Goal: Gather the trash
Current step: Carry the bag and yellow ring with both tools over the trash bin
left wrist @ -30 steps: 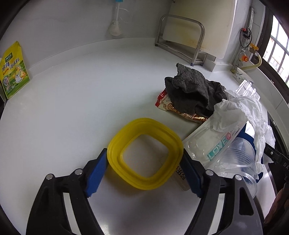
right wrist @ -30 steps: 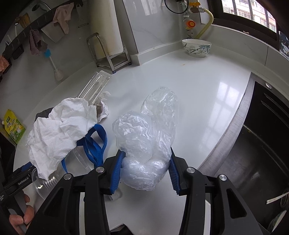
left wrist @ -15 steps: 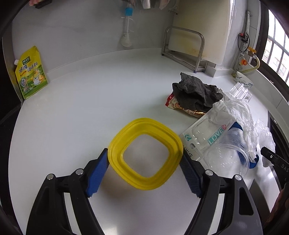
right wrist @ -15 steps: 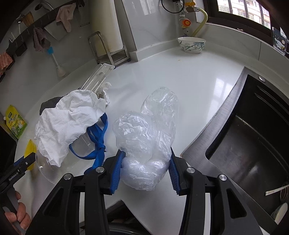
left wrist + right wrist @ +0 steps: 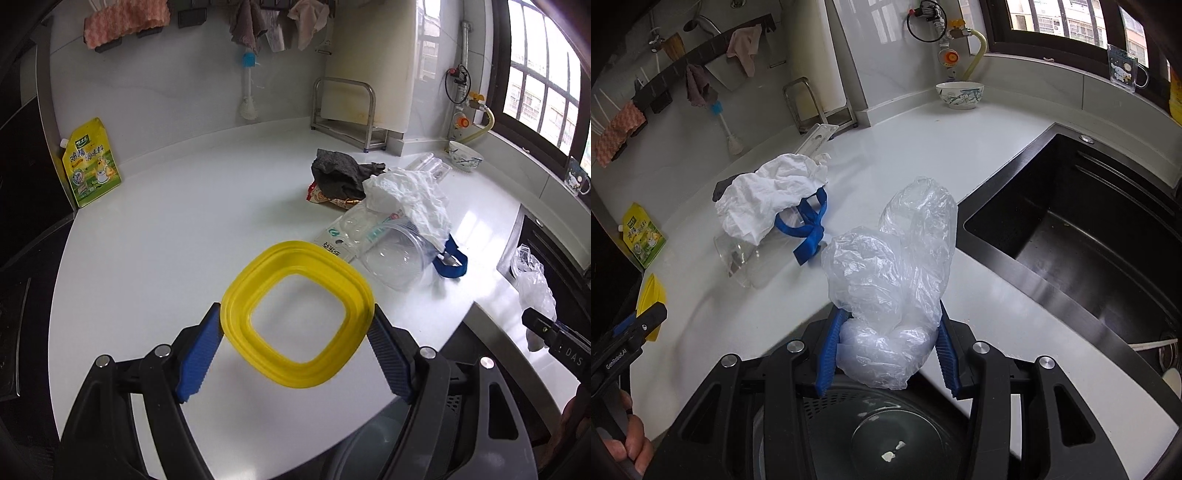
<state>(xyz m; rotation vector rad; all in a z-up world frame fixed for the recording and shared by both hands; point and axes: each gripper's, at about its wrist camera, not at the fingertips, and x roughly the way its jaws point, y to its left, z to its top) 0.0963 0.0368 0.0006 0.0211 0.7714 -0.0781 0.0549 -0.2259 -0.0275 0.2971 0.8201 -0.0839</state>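
Legible: "GenRobot.AI" on the left gripper (image 5: 635,334); "DAS" on the right gripper (image 5: 561,345) beside the sink.

My left gripper (image 5: 297,345) has ribbed blue pads (image 5: 197,360) squeezing a smooth, slightly shiny yellow plastic ring (image 5: 295,373). My right gripper (image 5: 886,354), matt black plastic with bright metal screws, pinches a thin, crinkly clear plastic bag (image 5: 890,266). The counter (image 5: 177,236) is glossy white and mirrors the window light. On it lies crumpled white paper (image 5: 406,195), a fuzzy dark grey cloth (image 5: 338,173), a clear glossy plastic cup (image 5: 393,258) and a blue fabric strap (image 5: 809,230). The sink (image 5: 1082,236) looks like dark brushed metal.
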